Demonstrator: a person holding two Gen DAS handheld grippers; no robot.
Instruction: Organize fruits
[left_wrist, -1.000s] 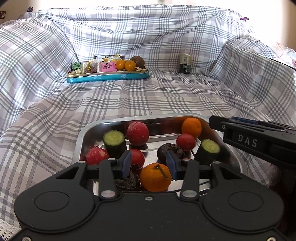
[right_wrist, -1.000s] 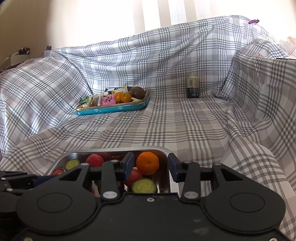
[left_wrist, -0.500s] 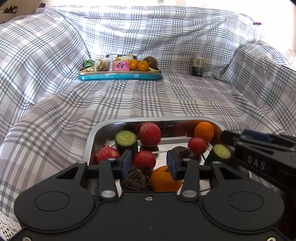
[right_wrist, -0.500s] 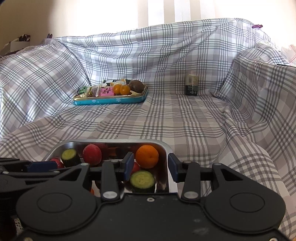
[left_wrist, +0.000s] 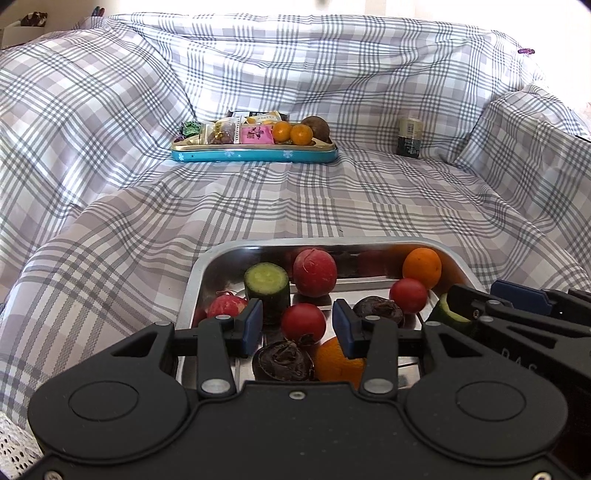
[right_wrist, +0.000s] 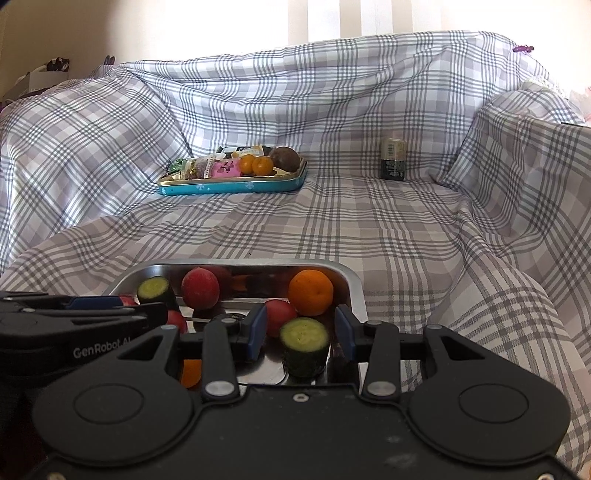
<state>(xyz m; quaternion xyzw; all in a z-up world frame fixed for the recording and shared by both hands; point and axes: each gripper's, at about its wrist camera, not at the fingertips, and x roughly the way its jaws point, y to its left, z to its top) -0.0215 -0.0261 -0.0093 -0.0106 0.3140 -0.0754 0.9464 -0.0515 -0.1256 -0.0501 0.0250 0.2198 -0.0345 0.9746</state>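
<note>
between the spread jaws of the left gripper sits a red tomato, untouched, in the steel tray.

Two trays, two cucumber pieces, four oranges, one can

The small red tomato is now framed between the left gripper pads, where the near orange was seen before.

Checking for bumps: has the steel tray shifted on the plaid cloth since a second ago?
Cannot tell: the steel tray sits differently in frame, but so does the blue tin; the camera turned.
</note>
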